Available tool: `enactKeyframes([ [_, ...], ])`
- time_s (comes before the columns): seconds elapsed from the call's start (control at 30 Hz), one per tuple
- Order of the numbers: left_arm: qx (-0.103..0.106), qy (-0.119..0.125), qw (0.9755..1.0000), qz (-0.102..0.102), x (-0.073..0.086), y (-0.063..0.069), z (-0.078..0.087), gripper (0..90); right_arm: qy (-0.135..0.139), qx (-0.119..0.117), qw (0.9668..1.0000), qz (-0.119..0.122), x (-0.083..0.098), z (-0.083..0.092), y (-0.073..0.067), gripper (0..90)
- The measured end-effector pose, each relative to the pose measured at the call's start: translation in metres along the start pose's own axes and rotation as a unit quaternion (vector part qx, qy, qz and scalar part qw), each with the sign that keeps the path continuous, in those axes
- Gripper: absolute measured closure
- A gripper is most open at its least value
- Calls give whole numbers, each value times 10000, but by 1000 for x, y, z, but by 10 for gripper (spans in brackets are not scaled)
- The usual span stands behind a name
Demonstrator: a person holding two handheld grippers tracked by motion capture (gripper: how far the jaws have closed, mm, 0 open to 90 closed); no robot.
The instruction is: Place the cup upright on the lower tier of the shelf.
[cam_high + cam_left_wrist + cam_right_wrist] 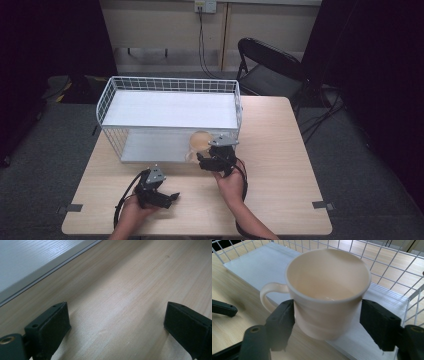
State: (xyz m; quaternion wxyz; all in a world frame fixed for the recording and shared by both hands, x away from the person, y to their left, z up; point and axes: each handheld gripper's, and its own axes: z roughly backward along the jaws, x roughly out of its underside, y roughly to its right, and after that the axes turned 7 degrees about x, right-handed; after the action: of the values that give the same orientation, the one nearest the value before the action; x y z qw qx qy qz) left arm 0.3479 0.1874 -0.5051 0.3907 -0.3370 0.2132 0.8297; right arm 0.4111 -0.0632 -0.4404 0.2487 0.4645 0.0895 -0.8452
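- The cream ceramic mug with a loop handle stands upright at the open front edge of the lower shelf of the white wire-mesh rack, near its right end, partly over the pale shelf board and partly over the light wooden worktop.
- The right hand-held gripper has its two black jaws on either side of the mug's body, below the rim. The left pad looks to be touching the wall; at the right pad a narrow gap may remain, so I judge this a grip about to close, not a firm hold.
- Taking the mug across its body from the front leaves the handle free: it points off to the left in the right gripper view.
- The left hand-held gripper lies low over the worktop, near the front edge, with its jaws wide apart and nothing between them; it seems to be waiting, clear of the work.
- The rack's upper shelf and the mesh wall at the right end stand close to the mug, so any lift will probably need to come forward and out first.
- A black folding chair stands behind the worktop, well apart from the work.
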Motion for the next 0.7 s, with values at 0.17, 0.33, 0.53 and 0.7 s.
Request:
enactKeyframes([
  [0.17,-1,-1,10000,0,0,0,0,58,-19,-16,10000,-21,1,-1,1,365],
  [0.33,-1,-1,10000,-1,0,0,0,58,-10,4,10000,-30,1,-1,1,443],
  [0.53,-1,-1,10000,-2,0,0,0,58,10,-3,10000,-91,0,-1,0,516],
  [0.7,-1,-1,10000,-1,0,0,0,58,2,-3,10000,-84,-1,-4,-2,582],
])
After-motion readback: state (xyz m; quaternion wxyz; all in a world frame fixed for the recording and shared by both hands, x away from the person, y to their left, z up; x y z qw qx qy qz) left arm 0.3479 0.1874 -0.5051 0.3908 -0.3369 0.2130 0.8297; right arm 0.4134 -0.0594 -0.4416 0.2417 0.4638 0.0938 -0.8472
